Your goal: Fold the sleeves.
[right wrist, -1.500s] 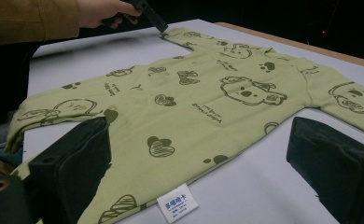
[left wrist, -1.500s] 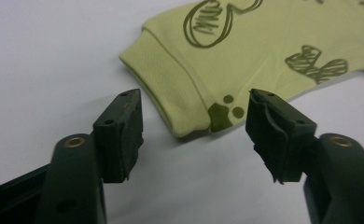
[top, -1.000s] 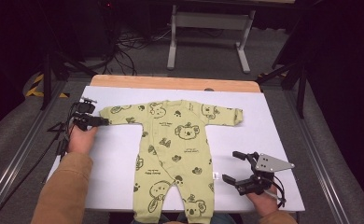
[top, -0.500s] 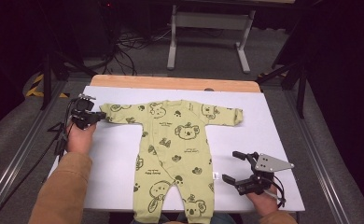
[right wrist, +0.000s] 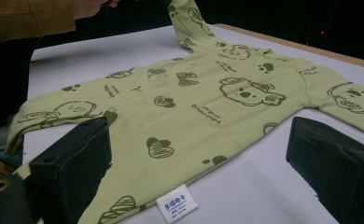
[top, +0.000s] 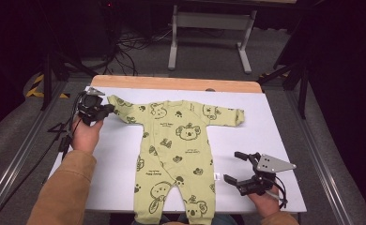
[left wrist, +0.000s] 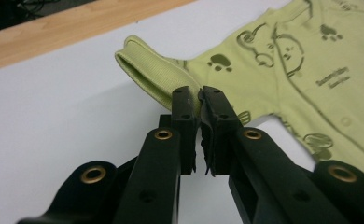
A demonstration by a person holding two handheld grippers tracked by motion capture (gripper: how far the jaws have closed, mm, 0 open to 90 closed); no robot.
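A pale green baby onesie [top: 181,140] printed with koalas and paws lies flat, front up, on the white table [top: 275,126]. My left gripper [top: 110,108] is at the far left of the table. It is shut on the ribbed cuff [left wrist: 147,70] of the onesie's left sleeve, and the fabric is pinched between the jaws [left wrist: 200,95] and raised off the table. My right gripper [top: 232,166] rests near the front right, open, with its jaws pointing at the onesie's side. In the right gripper view its wide gap [right wrist: 199,130] frames the body above a white care label [right wrist: 176,203].
A wooden strip [top: 171,83] edges the table at the back. Beyond it stand a metal frame [top: 209,21] and loose cables on the floor. Bare white table surface lies to the right of the onesie. The person's sleeve [top: 64,187] comes in at the lower left.
My left gripper has closed on the sleeve cuff and risen, lifting the sleeve end off the table. The right gripper has stayed put.
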